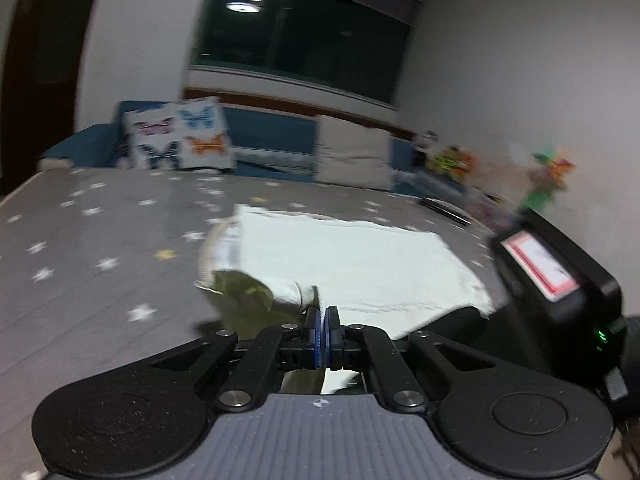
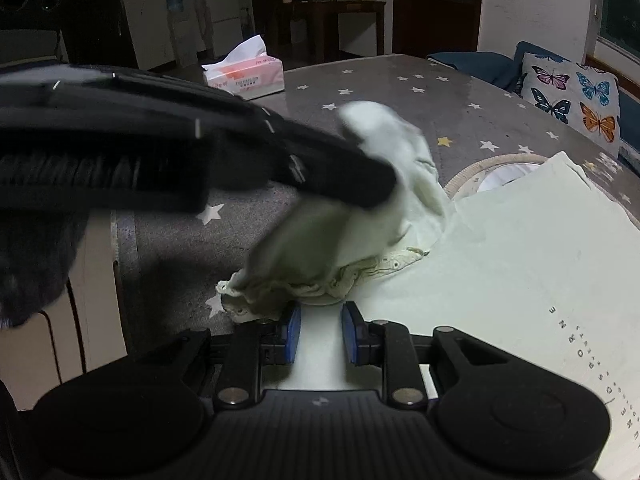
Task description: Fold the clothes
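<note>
Sleeve fold in progress, judging by the layout. Pale green shirt lies flat on the star-print table, collar toward the far side. Left gripper has its jaws pressed together, and in the right wrist view it comes in from the left, pinching the sleeve and holding it lifted above the shirt body. Left view is motion-blurred, so the exact bite on the fabric is unclear there.

Right gripper hangs over the near edge of the shirt, just beside the bunched lace-trimmed hem. Jaws partly spread, pale fabric visible in the gap, but I cannot tell whether the blue pads actually press on it.

To do this step well:
- carry the sleeve across toward the shirt middle, low and flat, so it doesn't drag the body along
- use the right gripper as an anchor on the near edge while the left pulls
- lay the sleeve so the fold line runs straight from shoulder to hem
- smooth out the bunched hem before letting go, or the crease bakes in
- release only once the fabric rests on the shirt

Tissue box and butterfly cushion sit well clear.
</note>
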Action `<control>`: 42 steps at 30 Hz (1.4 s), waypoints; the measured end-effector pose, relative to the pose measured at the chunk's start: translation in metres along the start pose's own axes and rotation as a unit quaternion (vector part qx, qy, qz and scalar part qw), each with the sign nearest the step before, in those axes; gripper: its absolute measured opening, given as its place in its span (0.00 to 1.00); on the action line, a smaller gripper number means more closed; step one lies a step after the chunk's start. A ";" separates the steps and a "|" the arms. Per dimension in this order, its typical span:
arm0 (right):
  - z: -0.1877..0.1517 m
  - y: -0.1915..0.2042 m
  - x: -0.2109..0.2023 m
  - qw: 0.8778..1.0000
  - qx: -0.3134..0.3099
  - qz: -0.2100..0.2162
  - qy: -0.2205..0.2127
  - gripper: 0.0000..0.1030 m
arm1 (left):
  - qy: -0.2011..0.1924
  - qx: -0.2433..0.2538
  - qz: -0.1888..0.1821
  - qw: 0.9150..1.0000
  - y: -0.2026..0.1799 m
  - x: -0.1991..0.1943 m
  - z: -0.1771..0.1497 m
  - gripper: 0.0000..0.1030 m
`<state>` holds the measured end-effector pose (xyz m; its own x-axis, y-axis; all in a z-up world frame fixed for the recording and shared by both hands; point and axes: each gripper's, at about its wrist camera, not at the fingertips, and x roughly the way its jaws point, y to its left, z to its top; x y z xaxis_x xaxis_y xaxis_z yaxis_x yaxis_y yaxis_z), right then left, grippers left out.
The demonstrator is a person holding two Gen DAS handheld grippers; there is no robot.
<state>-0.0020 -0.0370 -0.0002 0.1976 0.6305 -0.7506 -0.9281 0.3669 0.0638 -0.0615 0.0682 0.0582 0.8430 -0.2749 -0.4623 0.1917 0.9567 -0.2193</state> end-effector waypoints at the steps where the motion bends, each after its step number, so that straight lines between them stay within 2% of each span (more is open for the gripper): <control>1: -0.002 -0.002 -0.003 1.000 0.003 -0.001 -0.002 0.22 | 0.003 0.008 -0.009 1.000 -0.005 0.004 -0.001 0.02; 7: -0.020 -0.024 -0.029 0.999 0.039 -0.026 0.000 0.22 | 0.039 0.016 -0.054 0.998 -0.015 0.027 -0.010 0.03; 10: -0.030 -0.036 -0.041 0.997 0.052 -0.050 0.004 0.22 | 0.057 0.018 -0.063 0.996 -0.016 0.033 -0.018 0.05; 15: -0.036 -0.062 -0.059 0.992 0.088 -0.093 -0.001 0.22 | 0.056 0.037 -0.074 0.995 -0.015 0.021 -0.021 0.12; 20: -0.018 -0.074 -0.068 0.989 0.103 -0.096 -0.036 0.22 | 0.050 0.030 -0.036 0.998 0.001 0.015 -0.017 0.12; 24: 0.001 -0.074 -0.056 0.991 0.095 -0.083 -0.052 0.21 | 0.075 0.028 -0.010 0.997 0.014 0.022 -0.024 0.12; 30: 0.024 -0.073 -0.020 0.993 0.094 -0.062 -0.046 0.21 | 0.106 0.042 -0.021 0.993 0.017 0.026 -0.041 0.12; 35: 0.033 -0.075 0.015 0.993 0.092 -0.063 -0.026 0.21 | 0.113 0.052 -0.027 0.992 0.018 0.027 -0.046 0.12; 37: 0.034 -0.080 0.028 0.993 0.094 -0.063 -0.014 0.17 | 0.114 0.053 -0.028 0.992 0.018 0.027 -0.047 0.12; 42: 0.038 -0.086 0.018 0.992 0.104 -0.064 -0.029 0.17 | 0.114 0.053 -0.029 0.992 0.020 0.027 -0.048 0.12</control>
<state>0.0937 -0.0315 0.0052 0.3328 0.6053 -0.7230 -0.8097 0.5764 0.1099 -0.0590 0.0754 0.0003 0.6957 -0.3326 -0.6367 0.2986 0.9401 -0.1648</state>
